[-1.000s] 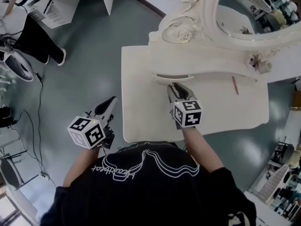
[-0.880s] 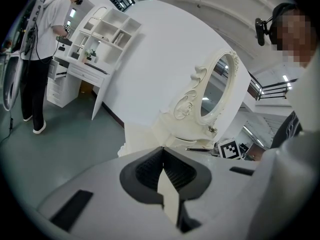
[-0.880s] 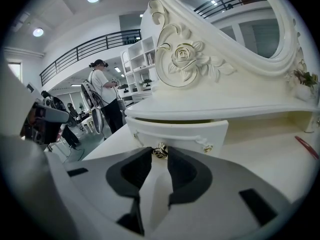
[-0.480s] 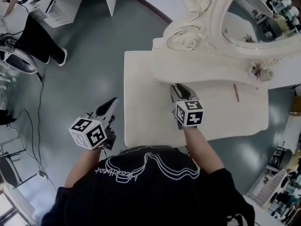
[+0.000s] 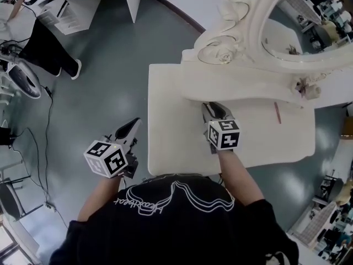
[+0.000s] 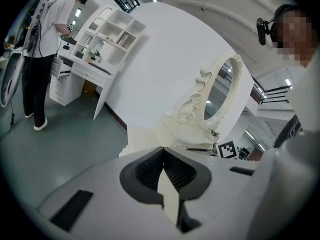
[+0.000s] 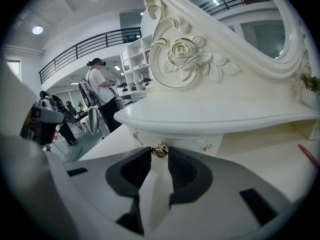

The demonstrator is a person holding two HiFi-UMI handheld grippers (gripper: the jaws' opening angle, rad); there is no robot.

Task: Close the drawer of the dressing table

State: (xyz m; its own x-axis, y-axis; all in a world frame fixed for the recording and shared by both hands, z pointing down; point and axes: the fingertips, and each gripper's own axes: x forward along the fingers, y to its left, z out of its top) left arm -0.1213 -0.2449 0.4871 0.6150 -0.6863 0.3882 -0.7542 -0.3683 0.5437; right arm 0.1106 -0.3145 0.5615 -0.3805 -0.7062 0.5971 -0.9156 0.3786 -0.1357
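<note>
The cream dressing table (image 5: 171, 126) carries a raised shelf and an oval mirror (image 5: 298, 32). A small drawer front (image 7: 185, 141) sits flush under the shelf's edge, with a brass knob (image 7: 160, 150) on it. My right gripper (image 5: 213, 106) reaches over the tabletop to the shelf, and its jaws are shut on that knob (image 7: 160, 152). My left gripper (image 5: 134, 123) hangs over the floor left of the table, shut and holding nothing (image 6: 163, 151).
A thin red stick (image 5: 277, 113) lies on the tabletop to the right. A small flower ornament (image 5: 306, 84) stands on the shelf. A person (image 5: 44, 43) stands at white shelving at the far left, beside cables and a round-based stand (image 5: 22, 79).
The curved drawer front that stuck out from under the shelf has slid in out of sight. My right gripper moved forward with it. The left gripper stayed put.
</note>
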